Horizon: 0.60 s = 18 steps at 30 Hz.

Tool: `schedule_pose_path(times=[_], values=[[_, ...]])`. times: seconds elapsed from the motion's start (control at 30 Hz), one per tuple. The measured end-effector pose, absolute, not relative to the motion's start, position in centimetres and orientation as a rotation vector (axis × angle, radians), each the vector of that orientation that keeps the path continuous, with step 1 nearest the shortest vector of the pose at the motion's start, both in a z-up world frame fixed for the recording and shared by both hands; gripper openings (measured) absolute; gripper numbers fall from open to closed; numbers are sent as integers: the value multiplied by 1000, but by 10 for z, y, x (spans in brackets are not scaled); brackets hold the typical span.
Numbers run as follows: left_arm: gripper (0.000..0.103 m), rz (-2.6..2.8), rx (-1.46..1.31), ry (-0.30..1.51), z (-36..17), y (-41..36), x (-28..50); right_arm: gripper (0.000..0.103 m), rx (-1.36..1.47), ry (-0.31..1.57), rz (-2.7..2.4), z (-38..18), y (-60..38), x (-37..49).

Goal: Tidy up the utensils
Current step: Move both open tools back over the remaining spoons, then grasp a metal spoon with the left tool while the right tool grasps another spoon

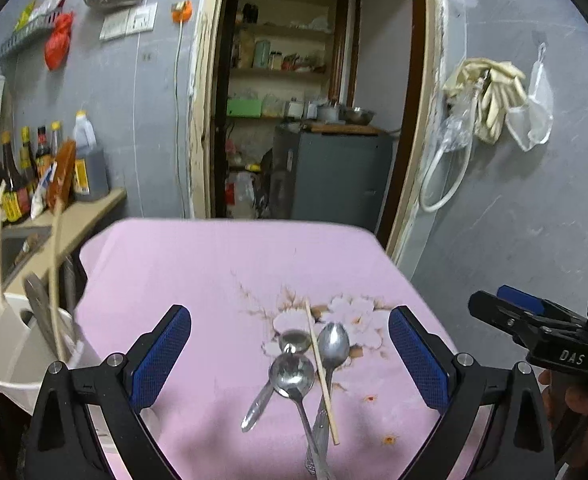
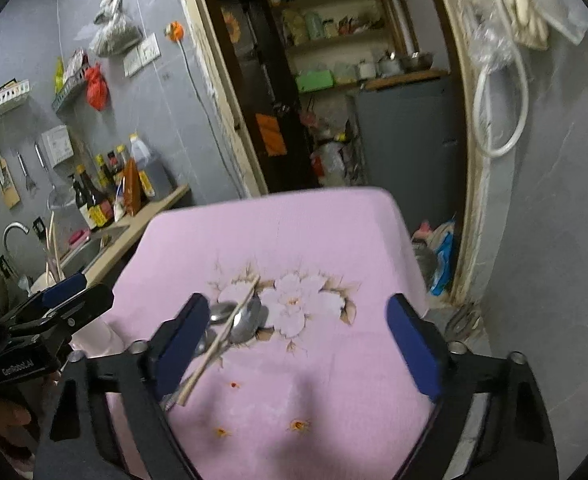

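Note:
Three metal spoons (image 1: 294,372) and one wooden chopstick (image 1: 321,368) lie in a pile on the pink flowered tablecloth (image 1: 198,272). My left gripper (image 1: 290,356) is open and empty, its blue pads either side of the pile, above it. A white utensil holder (image 1: 22,344) with chopsticks and a metal utensil stands at the table's left edge. My right gripper (image 2: 297,352) is open and empty over the cloth (image 2: 333,380); the spoons (image 2: 242,320) and chopstick (image 2: 222,340) lie by its left finger. The right gripper also shows in the left wrist view (image 1: 533,320).
A counter (image 1: 90,208) with sauce bottles (image 1: 22,172) and a sink stands left of the table. A doorway (image 1: 313,100) to a pantry with a grey cabinet is behind. Gloves and bags (image 1: 493,96) hang on the right wall.

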<state>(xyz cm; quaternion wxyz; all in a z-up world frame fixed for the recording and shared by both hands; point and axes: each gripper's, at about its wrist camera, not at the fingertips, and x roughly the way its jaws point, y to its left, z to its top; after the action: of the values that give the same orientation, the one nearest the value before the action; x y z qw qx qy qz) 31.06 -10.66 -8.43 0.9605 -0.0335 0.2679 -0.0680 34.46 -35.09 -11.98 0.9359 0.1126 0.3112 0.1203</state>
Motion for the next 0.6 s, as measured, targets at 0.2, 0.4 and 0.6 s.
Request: schedule_pose_path(times=[0.2, 0.4, 0.6], values=[[87, -138, -94, 652, -114, -109, 331, 55, 254, 734, 318, -157, -340, 372], [72, -144, -132, 740, -142, -106, 353, 44, 247, 785, 352, -181, -331, 388], [53, -188, -185, 838, -170, -100, 369, 36, 233, 830, 400, -192, -317, 403]])
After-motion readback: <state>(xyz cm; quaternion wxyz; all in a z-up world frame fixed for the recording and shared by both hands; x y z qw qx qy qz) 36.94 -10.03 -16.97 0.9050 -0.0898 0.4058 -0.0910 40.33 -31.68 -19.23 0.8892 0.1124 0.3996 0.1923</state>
